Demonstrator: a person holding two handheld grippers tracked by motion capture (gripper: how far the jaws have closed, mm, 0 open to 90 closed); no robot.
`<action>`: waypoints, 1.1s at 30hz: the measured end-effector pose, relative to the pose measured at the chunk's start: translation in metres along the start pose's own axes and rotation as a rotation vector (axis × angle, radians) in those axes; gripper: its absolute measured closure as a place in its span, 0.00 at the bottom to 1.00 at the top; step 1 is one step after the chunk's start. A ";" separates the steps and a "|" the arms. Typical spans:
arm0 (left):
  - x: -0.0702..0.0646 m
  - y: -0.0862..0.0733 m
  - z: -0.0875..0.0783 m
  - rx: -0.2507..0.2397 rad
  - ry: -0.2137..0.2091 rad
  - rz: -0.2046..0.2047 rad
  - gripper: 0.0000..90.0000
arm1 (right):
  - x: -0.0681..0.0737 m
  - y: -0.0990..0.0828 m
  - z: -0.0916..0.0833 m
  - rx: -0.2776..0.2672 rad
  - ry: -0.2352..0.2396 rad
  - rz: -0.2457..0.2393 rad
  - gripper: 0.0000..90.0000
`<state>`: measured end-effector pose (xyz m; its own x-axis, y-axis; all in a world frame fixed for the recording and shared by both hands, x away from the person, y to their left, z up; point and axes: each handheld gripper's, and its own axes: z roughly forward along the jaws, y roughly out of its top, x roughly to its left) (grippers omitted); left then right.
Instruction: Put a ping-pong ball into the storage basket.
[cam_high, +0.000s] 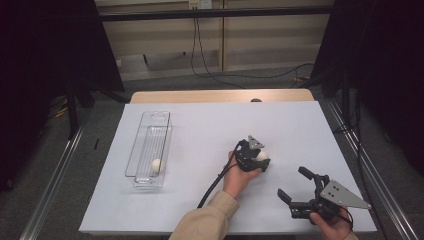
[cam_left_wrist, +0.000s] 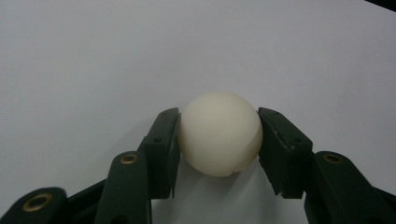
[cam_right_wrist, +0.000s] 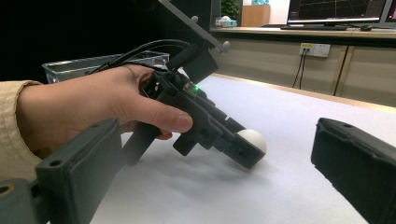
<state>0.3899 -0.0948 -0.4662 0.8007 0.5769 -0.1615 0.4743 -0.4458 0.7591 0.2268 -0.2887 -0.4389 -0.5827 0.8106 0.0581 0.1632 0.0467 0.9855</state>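
The ball (cam_left_wrist: 219, 134) is round, smooth and creamy white, a bit like an egg with no pointy end. It has a soft shine and a tiny dark speck low on its front. It sits on the white paper (cam_high: 200, 130) that covers the table, a little right of the middle.

The left gripper (cam_high: 261, 159) is pinching this ball. In the left gripper view, one black pad presses on each side of it, and the ball fills the whole gap between them. The ball's bottom rests on the paper, with a small grey shadow under it. In the right gripper view, the left hand (cam_right_wrist: 88, 109) wraps around the gripper's handle and tips it down toward the paper, and the ball peeks out at the tip.

The right gripper (cam_high: 296, 185) is spread wide with nothing between its two sides. It is near the front edge of the table, to the right of the ball and apart from it.

There are two balls. The second ball (cam_high: 156, 165) looks the same and lies inside the clear tray (cam_high: 146, 135) at the left of the paper. There is one tray, there are two grippers, and there is one sheet of white paper.
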 end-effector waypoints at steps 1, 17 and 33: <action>0.000 0.000 0.000 0.000 -0.001 0.000 0.57 | 0.000 0.000 0.000 0.001 0.001 0.001 0.02; 0.001 0.001 -0.004 0.006 -0.029 -0.021 0.57 | 0.000 0.000 0.000 -0.001 0.000 0.000 0.02; 0.005 0.004 -0.016 -0.004 -0.035 -0.030 0.57 | 0.000 0.000 0.000 -0.002 -0.002 0.001 0.02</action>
<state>0.3899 -0.0832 -0.4539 0.7983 0.5659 -0.2059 0.4970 -0.4260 0.7560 0.2267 -0.2891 -0.4388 -0.5807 0.8120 0.0582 0.1620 0.0452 0.9858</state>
